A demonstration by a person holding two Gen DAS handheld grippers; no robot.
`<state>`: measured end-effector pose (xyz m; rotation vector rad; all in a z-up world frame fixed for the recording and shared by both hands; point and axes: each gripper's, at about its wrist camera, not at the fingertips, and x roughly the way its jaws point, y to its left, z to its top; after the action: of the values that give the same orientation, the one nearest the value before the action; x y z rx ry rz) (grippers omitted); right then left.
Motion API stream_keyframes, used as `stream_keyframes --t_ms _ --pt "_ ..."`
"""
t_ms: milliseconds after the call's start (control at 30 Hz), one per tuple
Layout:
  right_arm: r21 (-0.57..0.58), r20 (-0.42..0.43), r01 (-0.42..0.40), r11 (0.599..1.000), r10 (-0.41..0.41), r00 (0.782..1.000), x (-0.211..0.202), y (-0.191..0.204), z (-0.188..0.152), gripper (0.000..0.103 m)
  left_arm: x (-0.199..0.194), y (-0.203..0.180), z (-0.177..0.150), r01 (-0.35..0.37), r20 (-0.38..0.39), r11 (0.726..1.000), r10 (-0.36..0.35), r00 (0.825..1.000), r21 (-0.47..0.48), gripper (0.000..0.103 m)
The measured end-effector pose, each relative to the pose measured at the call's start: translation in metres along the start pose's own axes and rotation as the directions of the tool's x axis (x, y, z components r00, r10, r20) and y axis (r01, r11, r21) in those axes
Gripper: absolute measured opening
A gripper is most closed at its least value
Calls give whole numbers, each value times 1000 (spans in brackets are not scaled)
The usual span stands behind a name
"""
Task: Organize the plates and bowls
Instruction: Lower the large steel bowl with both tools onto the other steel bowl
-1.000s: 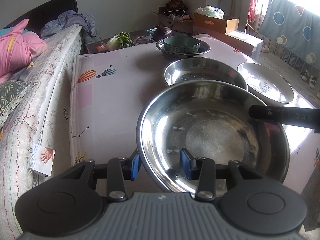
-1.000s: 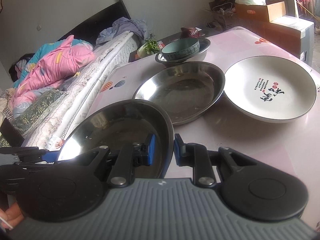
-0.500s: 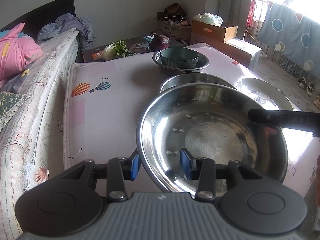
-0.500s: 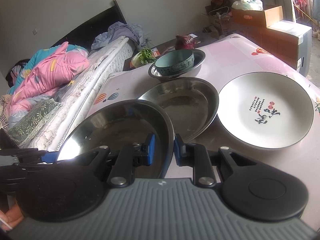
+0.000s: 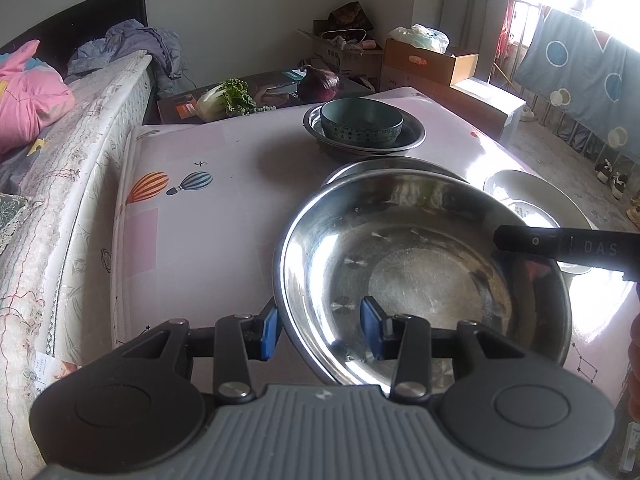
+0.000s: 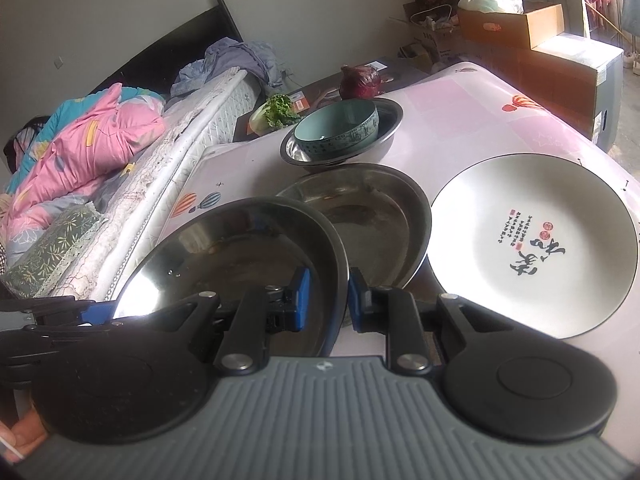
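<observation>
Both grippers hold one steel plate (image 5: 420,272) in the air, above the table's near part. My left gripper (image 5: 320,330) is shut on its near rim. My right gripper (image 6: 325,300) is shut on its opposite rim; the plate also shows in the right wrist view (image 6: 240,248). A second steel plate (image 6: 368,216) lies on the table just beyond, partly hidden behind the held one. A white ceramic plate (image 6: 532,244) with black writing lies to its right. A teal bowl (image 6: 340,130) sits in a steel bowl (image 6: 384,120) at the far end.
The table (image 5: 192,216) has a pale pink cloth with balloon prints. A bed (image 5: 52,152) with pink bedding runs along its left side. A cabbage (image 5: 228,100) and a purple bag (image 5: 318,82) sit on a low stand behind. Cardboard boxes (image 6: 532,28) stand at the back right.
The held steel plate has risen and moved forward with both grippers. It now covers more of the second steel plate behind it. Both grips are unchanged.
</observation>
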<state>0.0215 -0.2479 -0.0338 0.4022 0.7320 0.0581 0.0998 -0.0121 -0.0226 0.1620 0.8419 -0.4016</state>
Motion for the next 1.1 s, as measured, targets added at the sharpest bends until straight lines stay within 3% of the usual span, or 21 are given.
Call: stream_keyframes --t_ms 1100 --pt "49 -44 65 997 -63 997 45 -30 22 21 55 -7 33 37 -36 999 -36 999 26 44"
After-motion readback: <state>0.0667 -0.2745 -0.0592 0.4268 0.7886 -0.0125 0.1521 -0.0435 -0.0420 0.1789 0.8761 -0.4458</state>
